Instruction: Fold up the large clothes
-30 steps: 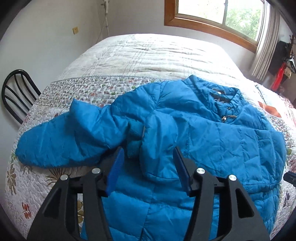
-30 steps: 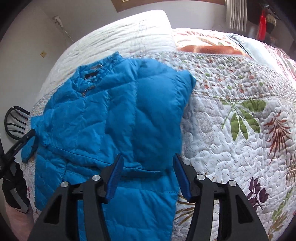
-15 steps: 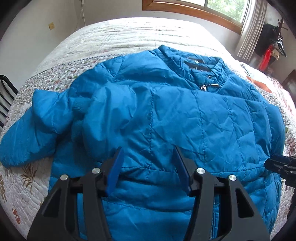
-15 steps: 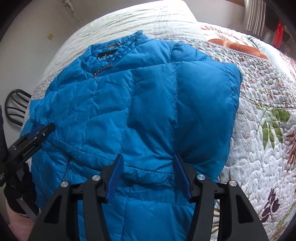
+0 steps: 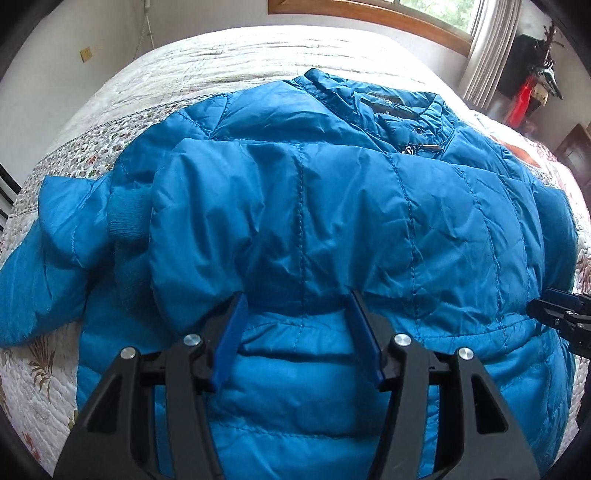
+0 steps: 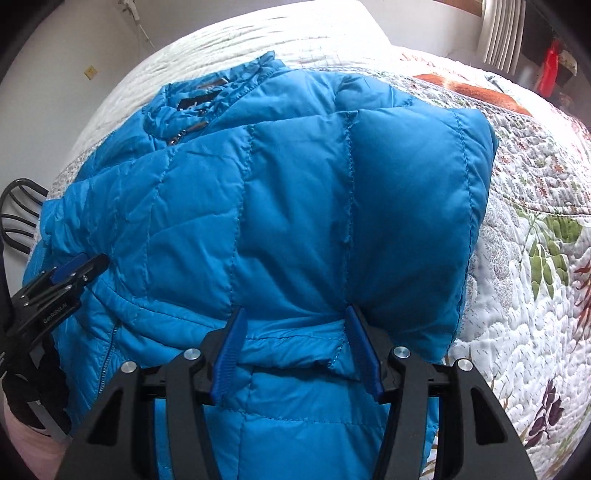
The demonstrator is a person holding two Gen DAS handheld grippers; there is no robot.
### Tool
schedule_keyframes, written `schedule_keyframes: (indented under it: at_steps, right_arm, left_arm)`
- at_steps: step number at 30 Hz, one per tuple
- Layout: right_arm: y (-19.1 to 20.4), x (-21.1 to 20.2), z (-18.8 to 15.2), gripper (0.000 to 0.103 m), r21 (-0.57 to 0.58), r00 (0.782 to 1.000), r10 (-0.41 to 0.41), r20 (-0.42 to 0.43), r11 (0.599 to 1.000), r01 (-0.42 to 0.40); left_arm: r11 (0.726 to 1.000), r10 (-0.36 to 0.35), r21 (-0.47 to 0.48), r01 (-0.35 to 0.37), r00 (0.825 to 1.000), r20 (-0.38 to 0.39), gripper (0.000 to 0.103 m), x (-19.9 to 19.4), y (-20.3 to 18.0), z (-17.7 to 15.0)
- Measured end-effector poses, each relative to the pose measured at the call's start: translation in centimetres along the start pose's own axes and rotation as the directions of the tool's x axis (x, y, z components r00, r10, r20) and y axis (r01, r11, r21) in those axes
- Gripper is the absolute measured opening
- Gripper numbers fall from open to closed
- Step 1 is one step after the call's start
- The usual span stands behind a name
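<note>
A blue quilted puffer jacket (image 5: 332, 221) lies front up on the bed, its collar and zip pull (image 5: 417, 147) at the far end. A sleeve is folded across its chest, and the other sleeve (image 5: 44, 266) sticks out to the left. My left gripper (image 5: 297, 299) is open, its blue fingertips pushed down on either side of the folded part's lower edge. In the right wrist view the jacket (image 6: 277, 221) fills the frame. My right gripper (image 6: 295, 314) is open and straddles the same lower edge near the jacket's right side. The left gripper (image 6: 74, 273) also shows there, at the left.
A floral quilt (image 6: 517, 295) covers the bed, with bare quilt to the right of the jacket. A black chair (image 6: 18, 206) stands beyond the bed's left side. A window (image 5: 424, 14) and a red object (image 5: 521, 103) are at the back.
Both grippers have come down close onto the jacket, which now fills each view. Jaw widths look the same as before.
</note>
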State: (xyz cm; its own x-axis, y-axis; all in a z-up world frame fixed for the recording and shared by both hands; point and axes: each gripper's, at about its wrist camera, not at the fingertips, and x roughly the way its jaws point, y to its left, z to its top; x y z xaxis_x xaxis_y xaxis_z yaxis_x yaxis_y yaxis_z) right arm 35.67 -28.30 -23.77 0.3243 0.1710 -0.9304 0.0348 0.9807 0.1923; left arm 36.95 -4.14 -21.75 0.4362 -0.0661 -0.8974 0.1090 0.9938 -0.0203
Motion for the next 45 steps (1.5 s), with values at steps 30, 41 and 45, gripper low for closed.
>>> schedule_keyframes:
  at_steps: [30,41,45]
  right_arm:
    - [5.7,-5.8,-3.8,0.066,-0.062,1.000,0.017,0.005,0.998,-0.016]
    - [6.1,-4.7,-5.8,0.066,-0.063,0.999,-0.033,-0.033,0.998,0.031]
    - [5.4,-3.4,-6.0,0.066,-0.052,0.996,-0.060,-0.060,0.997,0.057]
  left_arm:
    - [0.696,0.261,-0.669,-0.259,0.960,-0.100,0.086,-10.0,38.6,-11.1]
    - [0.514,0.130,-0.855,-0.068,0.992,0.000,0.084,-6.4,46.6,-12.4]
    - [0.529,0.188,-0.840,-0.120,0.982,-0.023,0.065,-5.5,46.5,-11.1]
